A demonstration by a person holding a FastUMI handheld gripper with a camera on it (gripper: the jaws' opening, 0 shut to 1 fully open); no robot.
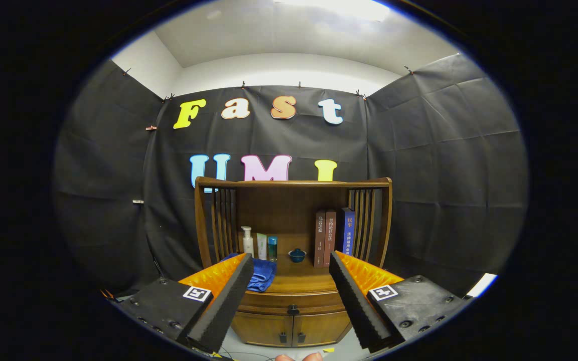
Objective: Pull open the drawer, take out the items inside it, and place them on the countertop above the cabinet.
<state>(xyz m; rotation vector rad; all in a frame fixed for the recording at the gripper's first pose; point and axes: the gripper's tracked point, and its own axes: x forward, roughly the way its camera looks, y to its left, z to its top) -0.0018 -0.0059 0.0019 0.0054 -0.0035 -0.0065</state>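
Observation:
A brown wooden cabinet (293, 321) stands ahead against the booth's wall. Its drawer (293, 304) is closed, with a small dark knob (293, 310) at the middle of its front. Two small doors sit below the drawer. The countertop (301, 281) above it is bare wood in the middle. My gripper (291, 260) is open, its fingers spread wide with nothing between them. It hangs well short of the cabinet, and the drawer knob appears low in the gap between the fingers.
On the countertop lie a blue cloth (261, 273) at the left, bottles (248, 241) behind it, a small blue bowl (297, 254) mid-back and upright books (331, 238) at the right. Slatted side rails and a top rail enclose the shelf. Fingertips of a hand (299, 357) show below.

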